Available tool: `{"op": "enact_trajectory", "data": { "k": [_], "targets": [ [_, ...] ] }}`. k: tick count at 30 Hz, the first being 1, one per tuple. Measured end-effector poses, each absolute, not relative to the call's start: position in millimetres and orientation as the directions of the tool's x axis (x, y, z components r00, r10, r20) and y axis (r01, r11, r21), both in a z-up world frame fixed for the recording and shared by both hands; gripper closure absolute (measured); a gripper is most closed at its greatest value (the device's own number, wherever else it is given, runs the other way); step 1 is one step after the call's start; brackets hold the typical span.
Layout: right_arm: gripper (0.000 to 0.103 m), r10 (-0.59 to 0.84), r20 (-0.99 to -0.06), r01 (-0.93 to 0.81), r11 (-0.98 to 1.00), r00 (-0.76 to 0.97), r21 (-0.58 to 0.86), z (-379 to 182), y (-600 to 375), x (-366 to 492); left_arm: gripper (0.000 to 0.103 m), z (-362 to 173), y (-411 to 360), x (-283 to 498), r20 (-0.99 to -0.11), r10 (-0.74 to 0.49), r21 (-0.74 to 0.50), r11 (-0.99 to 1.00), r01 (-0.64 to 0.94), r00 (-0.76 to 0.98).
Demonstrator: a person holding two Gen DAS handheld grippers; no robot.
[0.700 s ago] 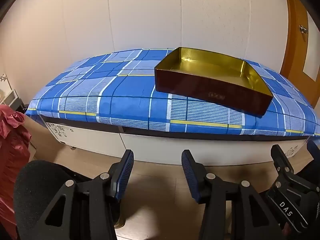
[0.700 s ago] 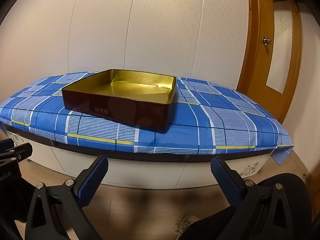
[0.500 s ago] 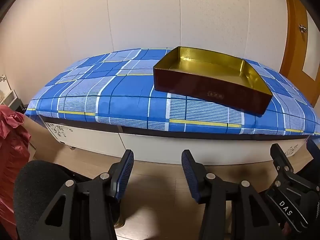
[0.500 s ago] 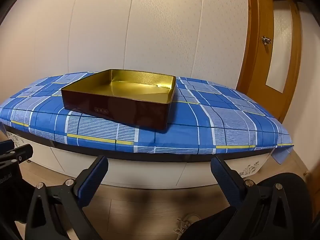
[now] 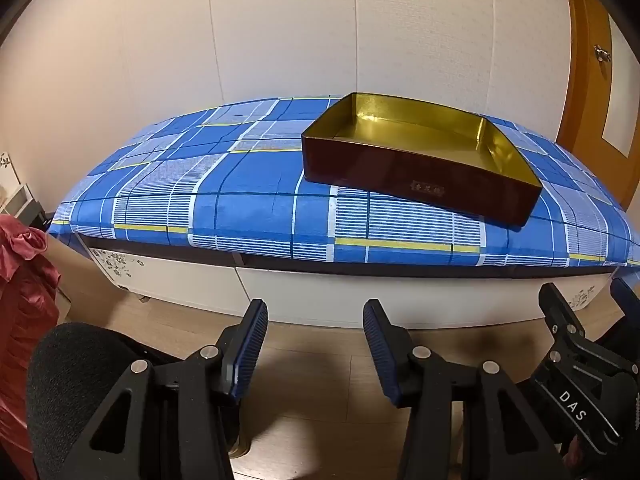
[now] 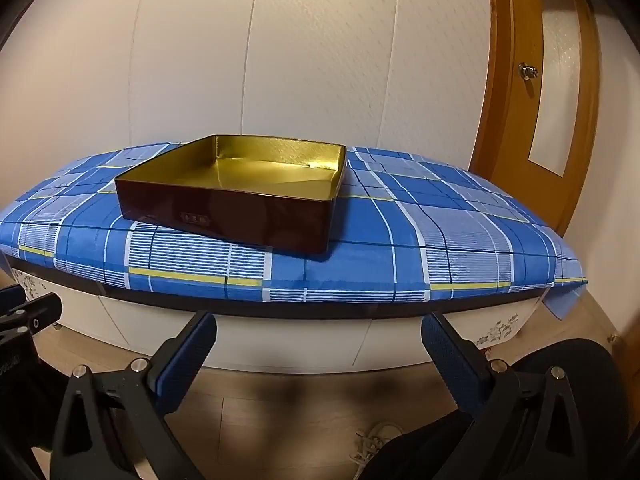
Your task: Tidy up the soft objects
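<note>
Jaws first: in the left wrist view the left gripper (image 5: 315,344) stands partly open with nothing between its blue pads, hanging over the wooden floor (image 5: 320,400) short of the surface. At twelve o'clock the blue plaid cloth (image 5: 240,200) covers the surface, and toward one o'clock on it sits the dark box (image 5: 416,176) with its gold lining, holding nothing. At nine o'clock a heap of red fabric (image 5: 20,300) lies off the surface near the floor; it may be one of the soft things.

In the right wrist view the right gripper (image 6: 319,348) is spread wide and holds nothing. The box sits at eleven o'clock on the cloth, with the wooden door (image 6: 540,100) at two o'clock.

By my reckoning nothing is sorted yet; every pick and placement remains.
</note>
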State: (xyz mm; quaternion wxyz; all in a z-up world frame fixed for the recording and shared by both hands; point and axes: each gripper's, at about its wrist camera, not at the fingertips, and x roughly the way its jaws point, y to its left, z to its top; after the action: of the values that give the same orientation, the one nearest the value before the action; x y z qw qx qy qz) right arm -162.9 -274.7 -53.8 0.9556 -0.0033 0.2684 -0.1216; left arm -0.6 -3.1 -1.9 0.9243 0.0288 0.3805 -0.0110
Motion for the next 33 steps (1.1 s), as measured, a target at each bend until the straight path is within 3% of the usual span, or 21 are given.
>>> {"op": "enact_trajectory", "data": {
  "k": [33],
  "targets": [
    [0.0,-0.22,-0.521,0.233,0.972,0.825,-0.042,-53.3,-272.6,-160.4,0.053,-2.6,-14.1,-3.3,-0.704,-0.017,0.068,0.993,0.092,0.71]
  ]
}}
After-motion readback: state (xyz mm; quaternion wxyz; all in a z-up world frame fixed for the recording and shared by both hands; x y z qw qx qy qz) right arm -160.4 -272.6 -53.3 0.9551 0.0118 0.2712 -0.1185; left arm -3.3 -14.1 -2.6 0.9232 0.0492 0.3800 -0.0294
